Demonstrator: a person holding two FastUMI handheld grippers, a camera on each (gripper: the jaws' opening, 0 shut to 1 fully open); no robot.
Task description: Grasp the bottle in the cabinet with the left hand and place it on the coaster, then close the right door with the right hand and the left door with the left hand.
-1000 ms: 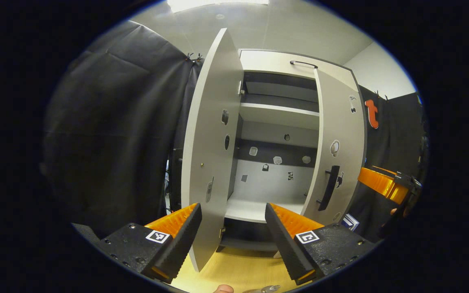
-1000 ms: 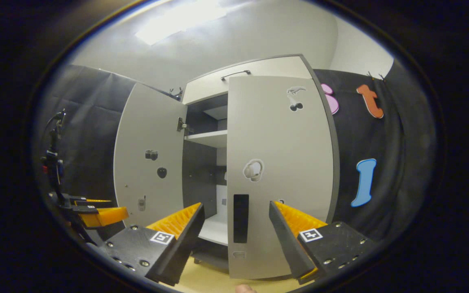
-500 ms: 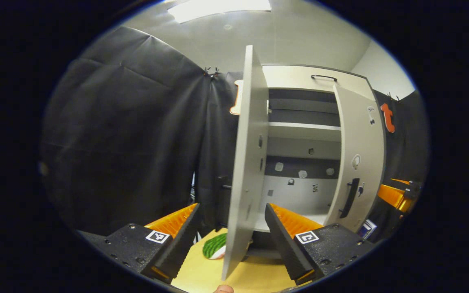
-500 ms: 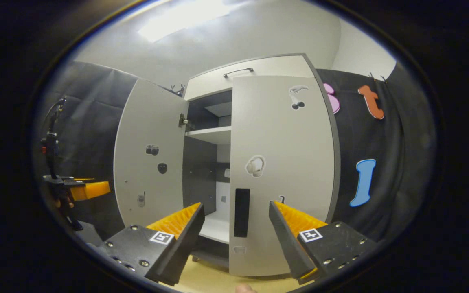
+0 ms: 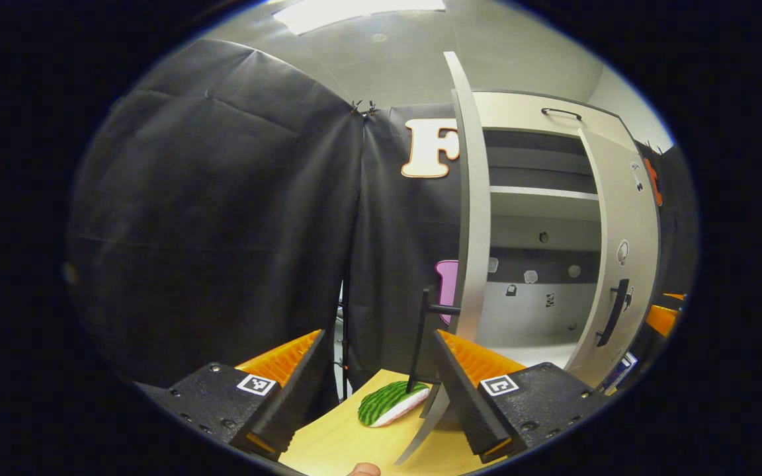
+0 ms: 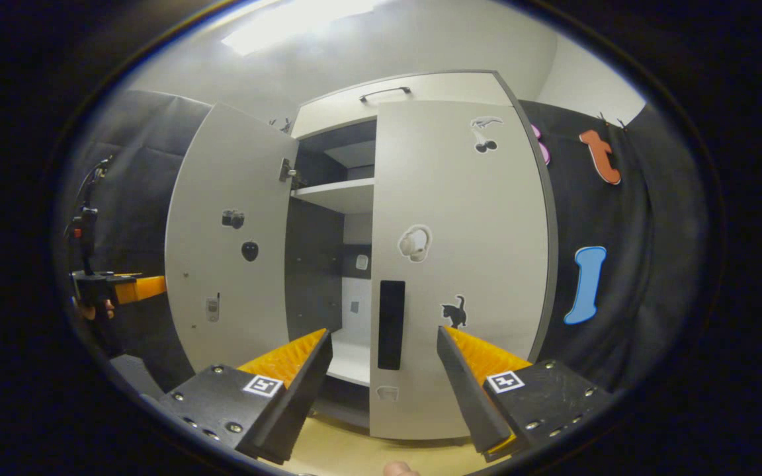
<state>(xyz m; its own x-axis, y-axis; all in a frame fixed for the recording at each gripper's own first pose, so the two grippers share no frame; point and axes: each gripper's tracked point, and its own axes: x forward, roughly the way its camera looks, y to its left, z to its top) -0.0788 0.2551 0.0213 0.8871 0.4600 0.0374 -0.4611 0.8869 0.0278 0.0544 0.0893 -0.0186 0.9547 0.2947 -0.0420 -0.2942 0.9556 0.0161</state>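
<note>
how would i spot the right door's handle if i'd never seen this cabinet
Find the tall pale cabinet against the dark cloth wall. Its right door is nearly shut, while the left door swings wide. The handle is the dark upright bar low on that door's inner edge, larger and plainer than the small stickers around it.

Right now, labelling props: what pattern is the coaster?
Green watermelon stripes, pale edge; coaster shows best in left gripper view.

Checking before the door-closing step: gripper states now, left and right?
Left gripper: open, fingers apart, holding nothing; left door edge ahead.
Right gripper: open, holding nothing, facing the right door.
</note>
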